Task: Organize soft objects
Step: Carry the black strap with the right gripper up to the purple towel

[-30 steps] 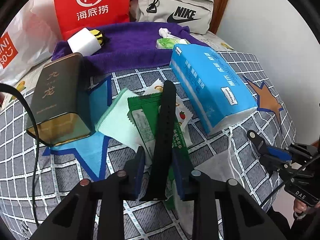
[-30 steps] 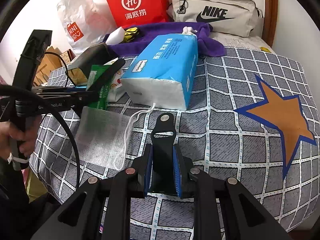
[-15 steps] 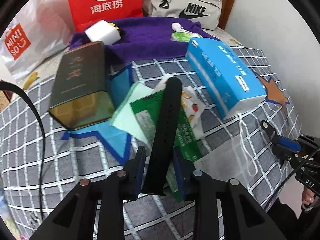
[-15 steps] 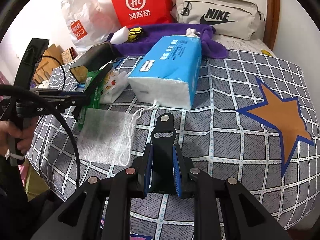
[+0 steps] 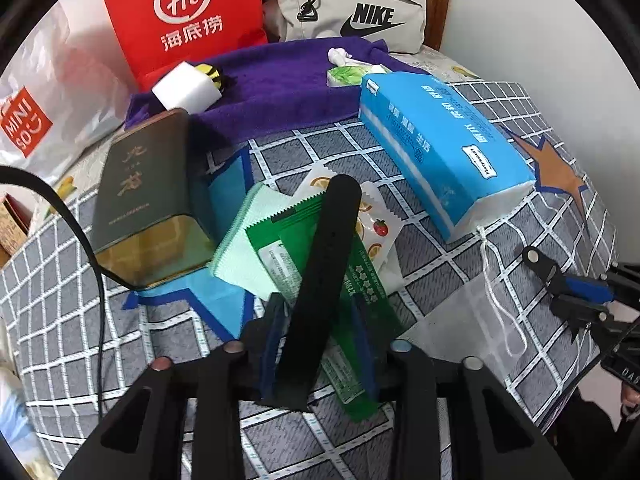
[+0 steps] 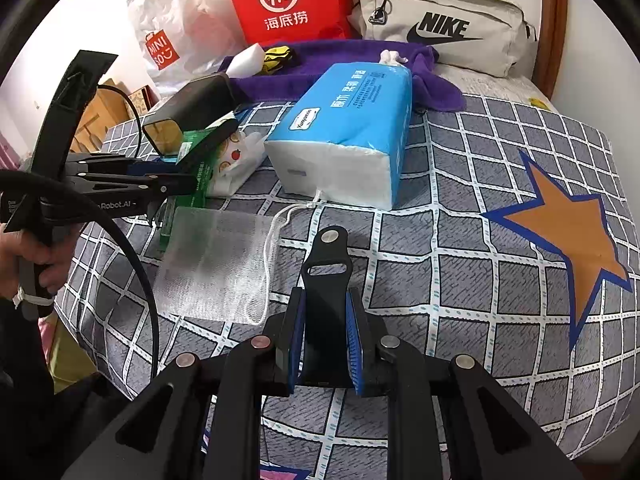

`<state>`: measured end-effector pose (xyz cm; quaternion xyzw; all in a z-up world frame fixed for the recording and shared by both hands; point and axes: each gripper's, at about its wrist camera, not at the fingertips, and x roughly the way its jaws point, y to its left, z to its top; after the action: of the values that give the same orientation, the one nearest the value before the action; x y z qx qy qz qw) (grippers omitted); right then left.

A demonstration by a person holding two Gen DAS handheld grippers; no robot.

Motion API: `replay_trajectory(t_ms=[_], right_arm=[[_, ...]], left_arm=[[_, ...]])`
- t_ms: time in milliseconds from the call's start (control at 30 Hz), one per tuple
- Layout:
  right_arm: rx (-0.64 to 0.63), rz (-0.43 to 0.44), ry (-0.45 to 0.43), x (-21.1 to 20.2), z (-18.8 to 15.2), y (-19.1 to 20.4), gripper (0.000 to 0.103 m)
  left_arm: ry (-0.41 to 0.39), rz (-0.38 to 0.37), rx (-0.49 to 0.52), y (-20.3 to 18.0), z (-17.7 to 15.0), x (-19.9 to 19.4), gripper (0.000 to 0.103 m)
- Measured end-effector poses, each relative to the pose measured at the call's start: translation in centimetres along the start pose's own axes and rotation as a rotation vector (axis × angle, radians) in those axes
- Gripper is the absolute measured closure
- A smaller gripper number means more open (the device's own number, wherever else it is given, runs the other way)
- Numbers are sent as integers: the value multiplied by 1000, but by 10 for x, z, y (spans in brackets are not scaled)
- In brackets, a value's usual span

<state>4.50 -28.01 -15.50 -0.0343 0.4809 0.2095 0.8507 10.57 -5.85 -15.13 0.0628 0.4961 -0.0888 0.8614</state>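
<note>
My left gripper (image 5: 318,320) is shut on a long black watch strap (image 5: 324,272) held above green snack packets (image 5: 360,304) and a mint cloth (image 5: 244,248). My right gripper (image 6: 326,316) is shut on a short black strap piece with a buckle end (image 6: 326,264), above the checked bedcover. A white mesh drawstring pouch (image 6: 216,264) lies flat between the two grippers. The left gripper also shows in the right wrist view (image 6: 172,184) with its strap (image 6: 208,144).
A blue tissue pack (image 5: 440,148), a dark tin box (image 5: 140,200), a purple towel (image 5: 288,80) with a white sponge (image 5: 186,88), a red bag (image 5: 184,16), a Nike pouch (image 5: 352,8) and a Miniso bag (image 5: 28,124) lie on the bed.
The left gripper with its strap has shifted over the packets, so the tin and tissue pack sit further right and lower in its view. The right gripper has barely moved.
</note>
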Motion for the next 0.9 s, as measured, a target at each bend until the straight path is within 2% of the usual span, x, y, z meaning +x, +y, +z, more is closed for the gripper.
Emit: replay_trajectory(t_ms=[100,300,467,900], right_arm=[[1,-1,-3,-1,0,0,83],[3,0,-17,-7,3,-1,83],[15,3,-36,-14,8,-4,83],[20,39,-86,-31,34,-5,83]], left_arm=[[-8,16,15,1,-1,-6,81],[-20,-2,-16,13,-2,-13,83],[-51,-84,-78,27,-2,-24,83],[-101,-134,-104,41,6,-45,83]])
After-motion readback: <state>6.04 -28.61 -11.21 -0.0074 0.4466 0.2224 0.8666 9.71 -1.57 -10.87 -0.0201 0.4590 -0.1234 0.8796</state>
